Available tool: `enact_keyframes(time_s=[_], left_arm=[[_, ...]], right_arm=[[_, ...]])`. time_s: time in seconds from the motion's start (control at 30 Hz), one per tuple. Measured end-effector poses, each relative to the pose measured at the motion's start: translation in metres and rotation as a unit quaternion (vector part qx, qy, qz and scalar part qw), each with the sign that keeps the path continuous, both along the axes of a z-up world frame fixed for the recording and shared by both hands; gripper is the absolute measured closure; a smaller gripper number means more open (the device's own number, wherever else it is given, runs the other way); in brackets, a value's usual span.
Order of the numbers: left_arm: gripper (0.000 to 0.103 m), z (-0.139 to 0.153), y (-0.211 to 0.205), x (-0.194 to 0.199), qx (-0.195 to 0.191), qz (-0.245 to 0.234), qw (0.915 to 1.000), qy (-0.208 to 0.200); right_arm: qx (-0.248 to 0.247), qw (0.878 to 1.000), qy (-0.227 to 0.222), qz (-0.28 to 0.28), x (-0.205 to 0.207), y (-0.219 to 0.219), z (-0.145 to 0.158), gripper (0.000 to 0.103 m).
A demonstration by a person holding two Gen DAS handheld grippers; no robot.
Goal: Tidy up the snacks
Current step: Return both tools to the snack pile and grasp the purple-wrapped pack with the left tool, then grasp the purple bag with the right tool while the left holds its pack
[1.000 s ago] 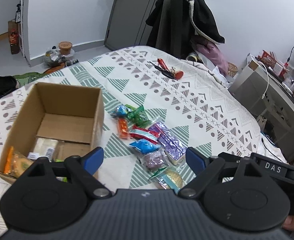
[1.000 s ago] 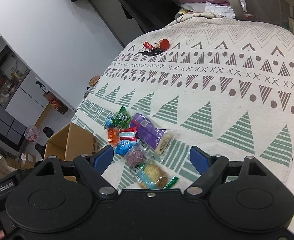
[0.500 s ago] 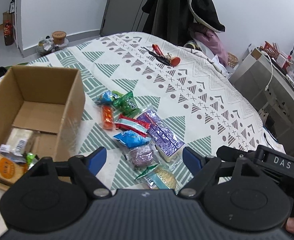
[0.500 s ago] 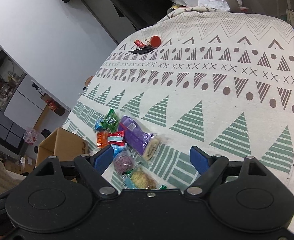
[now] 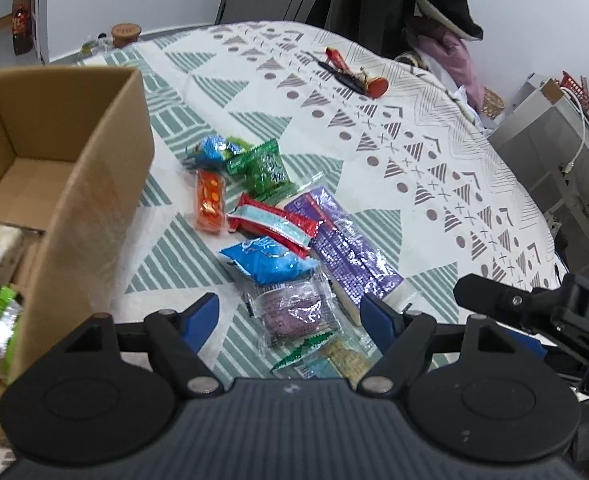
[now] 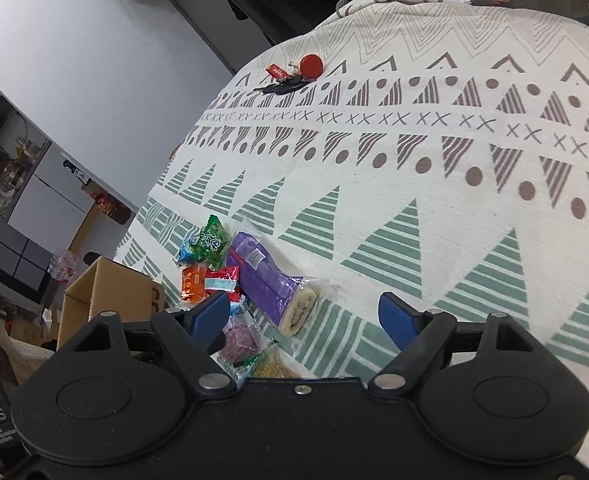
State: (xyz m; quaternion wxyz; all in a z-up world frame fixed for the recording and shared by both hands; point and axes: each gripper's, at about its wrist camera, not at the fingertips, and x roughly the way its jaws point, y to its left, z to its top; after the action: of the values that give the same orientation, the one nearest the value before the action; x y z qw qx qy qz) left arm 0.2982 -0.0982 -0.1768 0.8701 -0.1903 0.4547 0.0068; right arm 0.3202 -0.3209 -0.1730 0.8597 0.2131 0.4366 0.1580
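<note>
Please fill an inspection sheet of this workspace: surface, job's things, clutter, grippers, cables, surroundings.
Surface: table with white cloth printed with green and brown triangles.
Job's things: open brown cardboard box already holding some packets; loose pile beside it, including long purple wrapped cake, blue packet, red packet, orange packet, green packet, round purple pastry in clear wrap.
Clutter: keys with red tags at the far side.
Grippers: left gripper open, jaws just closing, above the pastry; right gripper open, empty.
Cables: white cable on grey furniture.
Surroundings: dark coat hanging behind.
</note>
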Motion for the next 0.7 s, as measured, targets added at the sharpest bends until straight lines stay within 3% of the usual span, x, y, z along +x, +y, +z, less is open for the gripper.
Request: enact_keyframes(time_s=[0.13,0.23,0.33,0.5,0.7], left_arm=[[0.027,-0.015,-0.001,0.013,-0.009,0.004,0.9997,0.020],[0.033,-0.025,-0.003,0.022,-0.011,0.001,0.9994,0.032],[0.041,-0.032,-0.003,0.027,-0.015,0.002,0.9990,0.043],[0.064,-0.032,0.000,0.032,-0.007,0.006,0.9987,0.049],[0.065,-0.029,0.007,0.032,-0.007,0.009,0.9987,0.050]], right_arm=[[-0.004,1.000,0.002,0.005,0.014,0.002,-0.008,0.024],[-0.007,1.000,-0.002,0.008,0.025,0.003,-0.012,0.024],[-0.007,1.000,0.001,0.013,0.034,0.006,-0.018,0.026],[-0.008,0.999,0.003,0.031,0.044,0.019,-0.024,0.029],[-0.023,0.998,-0.005,0.055,0.057,0.038,-0.026,0.034]])
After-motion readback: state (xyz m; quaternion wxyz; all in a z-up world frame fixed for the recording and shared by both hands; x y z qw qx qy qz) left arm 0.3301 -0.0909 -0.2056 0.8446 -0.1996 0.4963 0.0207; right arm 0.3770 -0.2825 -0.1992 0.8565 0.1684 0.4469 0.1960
